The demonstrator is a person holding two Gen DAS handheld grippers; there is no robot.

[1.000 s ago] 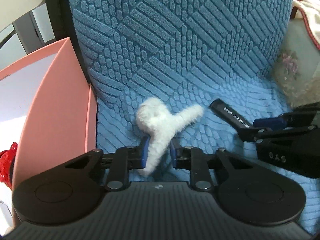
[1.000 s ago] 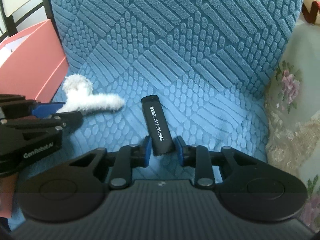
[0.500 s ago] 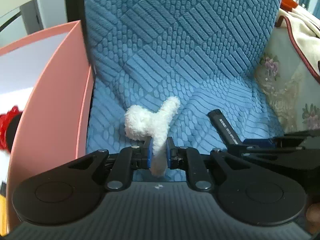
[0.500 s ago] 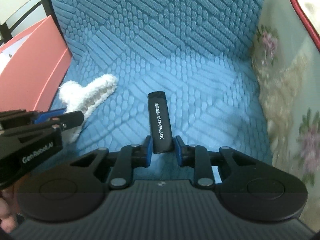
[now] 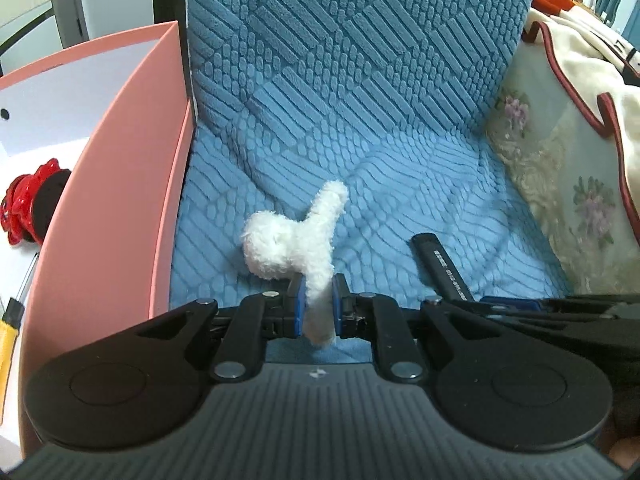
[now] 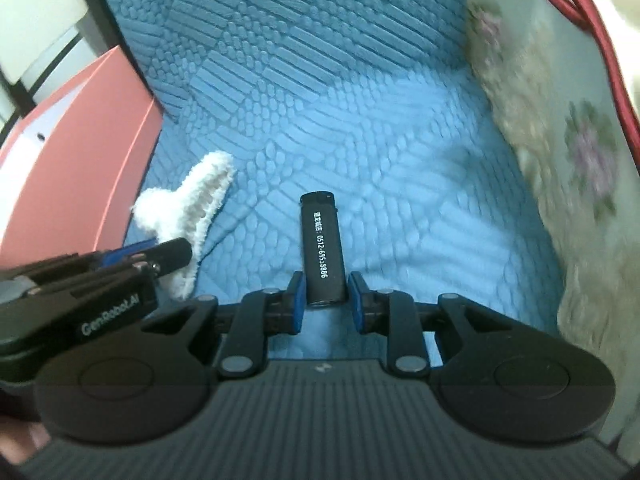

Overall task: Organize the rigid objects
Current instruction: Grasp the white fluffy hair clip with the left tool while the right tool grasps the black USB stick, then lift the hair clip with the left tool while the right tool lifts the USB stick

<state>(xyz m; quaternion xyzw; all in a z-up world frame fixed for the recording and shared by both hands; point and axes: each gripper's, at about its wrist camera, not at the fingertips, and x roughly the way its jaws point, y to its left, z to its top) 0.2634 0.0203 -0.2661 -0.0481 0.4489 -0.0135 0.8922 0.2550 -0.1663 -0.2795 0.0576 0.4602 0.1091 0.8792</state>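
A fluffy white hair claw clip (image 5: 298, 240) is pinched by one end between the blue pads of my left gripper (image 5: 317, 304), which is shut on it above the blue chair seat. In the right wrist view the same clip (image 6: 188, 216) shows at the left, with the left gripper (image 6: 160, 254) on it. My right gripper (image 6: 325, 298) is shut on the near end of a black lighter (image 6: 321, 242) with white print, which points away from me. The lighter (image 5: 442, 266) also shows at the right of the left wrist view.
A pink open box (image 5: 116, 216) stands left of the chair; inside lie a red and black object (image 5: 30, 208) and a yellow-handled tool (image 5: 10, 332). The blue textured chair cushion (image 5: 400, 184) lies below both grippers. A floral cushion (image 5: 568, 200) and cream blanket (image 5: 588, 80) are at the right.
Both grippers have closed fully on their objects and lifted them off the seat. Both have shifted left toward the pink box, and the clip and lighter have swung to point more upright.
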